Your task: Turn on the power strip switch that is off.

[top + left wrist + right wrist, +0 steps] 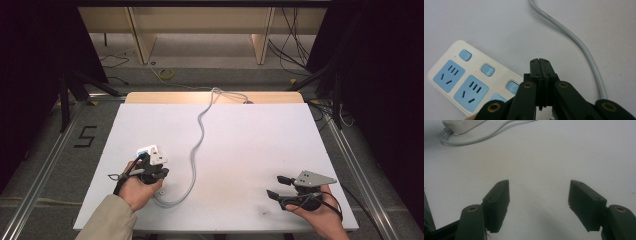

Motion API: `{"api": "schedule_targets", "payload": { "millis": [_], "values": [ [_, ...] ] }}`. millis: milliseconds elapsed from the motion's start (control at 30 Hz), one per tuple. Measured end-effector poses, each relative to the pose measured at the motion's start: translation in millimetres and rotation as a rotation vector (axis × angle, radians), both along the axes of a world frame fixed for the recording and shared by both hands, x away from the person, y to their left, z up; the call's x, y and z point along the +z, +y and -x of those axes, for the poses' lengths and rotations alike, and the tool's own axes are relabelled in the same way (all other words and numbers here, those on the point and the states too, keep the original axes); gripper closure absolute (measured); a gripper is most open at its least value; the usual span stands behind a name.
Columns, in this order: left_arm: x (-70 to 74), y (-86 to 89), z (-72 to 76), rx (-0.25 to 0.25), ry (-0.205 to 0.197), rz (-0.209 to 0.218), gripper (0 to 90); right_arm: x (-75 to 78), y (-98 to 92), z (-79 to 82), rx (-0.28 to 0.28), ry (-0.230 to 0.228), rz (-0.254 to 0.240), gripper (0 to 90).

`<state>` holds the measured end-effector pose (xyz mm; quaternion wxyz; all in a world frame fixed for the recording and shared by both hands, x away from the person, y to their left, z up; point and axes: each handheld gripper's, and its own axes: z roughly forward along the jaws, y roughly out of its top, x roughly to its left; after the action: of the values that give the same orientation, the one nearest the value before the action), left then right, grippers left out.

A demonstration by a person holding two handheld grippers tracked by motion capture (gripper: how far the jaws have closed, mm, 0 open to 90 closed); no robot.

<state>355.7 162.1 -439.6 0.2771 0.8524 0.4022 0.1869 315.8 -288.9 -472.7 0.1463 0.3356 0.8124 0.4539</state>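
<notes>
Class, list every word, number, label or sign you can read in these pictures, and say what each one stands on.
"5": black figure marked on the grey floor left of the white table.
Power symbol: on a light blue switch button of the white power strip; faint.
No other text is readable.

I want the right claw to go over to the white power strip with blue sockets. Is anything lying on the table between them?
Almost nothing: the white tabletop between the open right claw and the white power strip with blue sockets is bare except for the strip's own grey cable, which loops across near the strip. The shut left claw hovers over it.
</notes>
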Motion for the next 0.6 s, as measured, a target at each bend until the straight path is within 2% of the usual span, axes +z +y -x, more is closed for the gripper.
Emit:
{"api": "schedule_targets", "payload": {
  "millis": [600],
  "values": [
    [0.9, 11.6, -5.0, 0.038, 0.01, -0.008, 89.9, 0.3, 0.0, -0.8, -0.003, -0.004, 0.005, 34.3]
  ]
}}
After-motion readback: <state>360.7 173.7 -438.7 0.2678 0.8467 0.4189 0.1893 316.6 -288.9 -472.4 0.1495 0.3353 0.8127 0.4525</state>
